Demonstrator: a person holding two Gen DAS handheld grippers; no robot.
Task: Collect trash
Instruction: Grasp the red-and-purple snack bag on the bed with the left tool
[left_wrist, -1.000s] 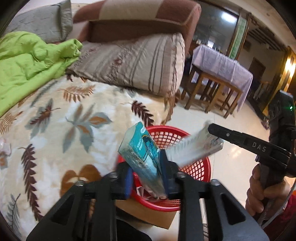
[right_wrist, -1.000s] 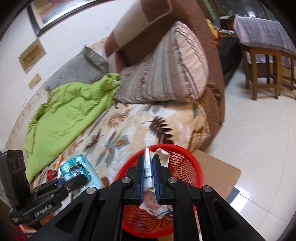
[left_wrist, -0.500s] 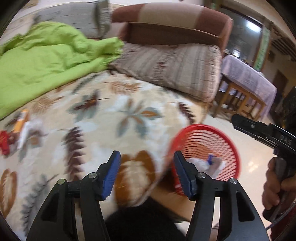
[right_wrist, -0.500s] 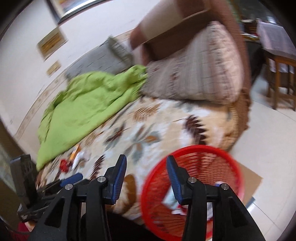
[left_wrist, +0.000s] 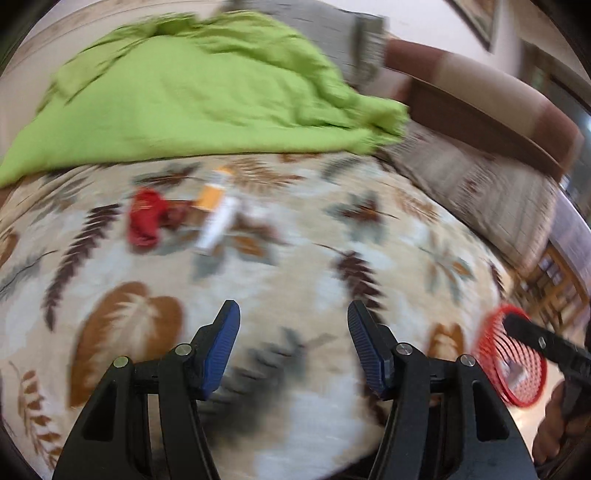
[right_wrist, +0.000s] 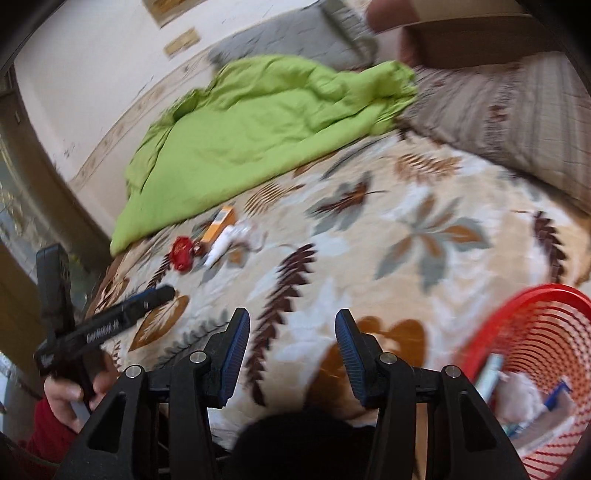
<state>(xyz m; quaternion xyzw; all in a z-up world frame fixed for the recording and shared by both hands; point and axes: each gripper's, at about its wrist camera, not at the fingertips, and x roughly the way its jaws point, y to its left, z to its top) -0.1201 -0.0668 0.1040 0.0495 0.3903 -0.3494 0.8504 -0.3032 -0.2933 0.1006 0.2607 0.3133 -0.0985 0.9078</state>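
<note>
left wrist view: left gripper (left_wrist: 293, 345) fingers (left_wrist: 221, 345) spread over bedspread (left_wrist: 295, 258)

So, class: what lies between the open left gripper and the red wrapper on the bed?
Only bare leaf-patterned blanket separates the left gripper from the red wrapper; the left wrist view shows it.

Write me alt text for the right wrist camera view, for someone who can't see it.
The open, empty right gripper hovers over a leaf-patterned blanket, pointing toward a cluster of litter: a red wrapper, an orange box and a white tube. A red mesh basket holding trash sits at lower right; the left gripper is at left, a green quilt behind.
</note>
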